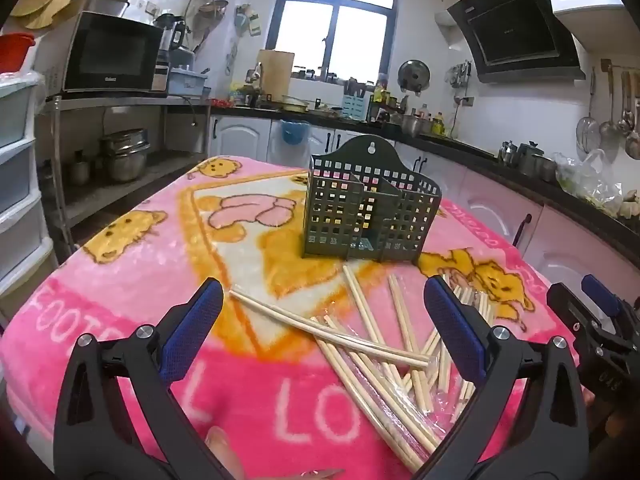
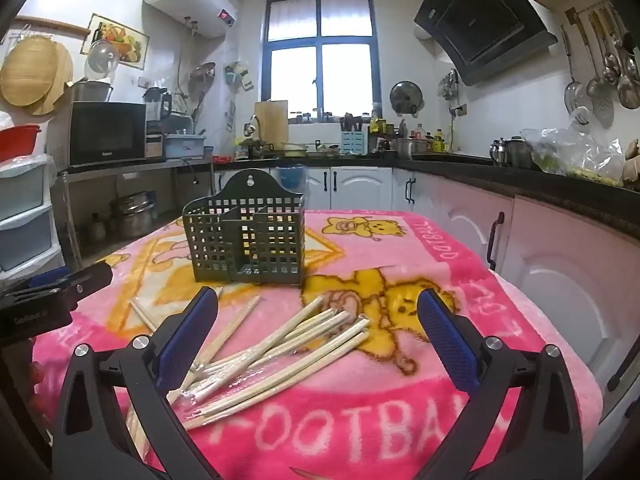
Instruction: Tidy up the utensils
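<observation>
Kitchen counters, a window and a range hood fill the background, and a worktop draped in a pink blanket (image 1: 120, 280) with cartoon bears takes up the lower half of both views. On it stands a dark green perforated holder (image 1: 360, 216), upright, split into compartments that look empty from here. In front of it lies a loose heap of pale wooden chopsticks (image 1: 376, 344), crossing one another at many angles, some lying on a clear plastic wrapper (image 1: 404, 424).

In the left wrist view the left gripper (image 1: 320, 320) hovers low at the bottom centre of the frame, jaws spread wide with nothing between them; the heap lies under and just beyond its span. The right gripper (image 2: 316, 320) is likewise wide open and empty, aimed slightly downward over the heap's other side, and its tip shows at the right edge of the left view.

The step in hand looks like the first pickup. Doing it well probably means choosing a stick on top of the pile, such as the long pair lying crosswise over the others (image 1: 328, 330), so nothing underneath gets dragged. Turning the gripper so the pads close across the stick rather than along it, and gripping near the middle, should keep it from swinging. The wrapper may cling, so a slow lift seems wise. Then the stick should be tipped upright and lowered into one compartment of the holder.
</observation>
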### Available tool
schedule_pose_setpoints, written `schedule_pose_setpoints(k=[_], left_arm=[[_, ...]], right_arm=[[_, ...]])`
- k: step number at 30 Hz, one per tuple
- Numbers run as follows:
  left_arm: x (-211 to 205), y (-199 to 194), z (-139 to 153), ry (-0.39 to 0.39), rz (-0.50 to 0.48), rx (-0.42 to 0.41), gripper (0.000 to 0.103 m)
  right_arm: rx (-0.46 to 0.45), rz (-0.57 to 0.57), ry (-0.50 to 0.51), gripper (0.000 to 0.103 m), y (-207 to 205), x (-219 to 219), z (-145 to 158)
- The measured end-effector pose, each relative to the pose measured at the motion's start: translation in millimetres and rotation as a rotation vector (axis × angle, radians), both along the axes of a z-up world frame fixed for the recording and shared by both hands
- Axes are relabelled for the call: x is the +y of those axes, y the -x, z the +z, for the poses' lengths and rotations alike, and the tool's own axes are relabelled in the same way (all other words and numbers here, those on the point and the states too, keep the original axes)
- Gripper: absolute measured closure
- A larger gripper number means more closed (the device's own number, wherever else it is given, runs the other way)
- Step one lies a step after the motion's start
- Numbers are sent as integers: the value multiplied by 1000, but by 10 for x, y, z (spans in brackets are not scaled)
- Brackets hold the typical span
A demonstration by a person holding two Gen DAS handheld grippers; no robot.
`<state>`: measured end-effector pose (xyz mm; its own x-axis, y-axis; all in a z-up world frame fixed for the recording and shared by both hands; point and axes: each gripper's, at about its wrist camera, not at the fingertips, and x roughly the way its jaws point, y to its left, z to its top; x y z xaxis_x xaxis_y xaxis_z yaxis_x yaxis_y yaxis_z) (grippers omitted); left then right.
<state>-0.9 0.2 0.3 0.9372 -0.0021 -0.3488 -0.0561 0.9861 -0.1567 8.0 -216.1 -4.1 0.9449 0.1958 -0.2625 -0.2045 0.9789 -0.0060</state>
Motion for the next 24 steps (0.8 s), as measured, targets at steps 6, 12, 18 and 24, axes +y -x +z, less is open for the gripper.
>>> schedule_pose_setpoints(k=[6,12,18,24], left_arm=[[-4,-6,-2,-3,2,11,10],[1,-11,-7,0,0,14,10],[-2,-10,-7,-2,0,13,10],[-2,-10,-11,-2,1,12,10]], right_arm=[[-16,-3,4,6,21,13,22],[-27,4,1,6,62,-8,45],[-25,4,-1,6,60,13,35],[-21,6,-4,6,67,15,31]])
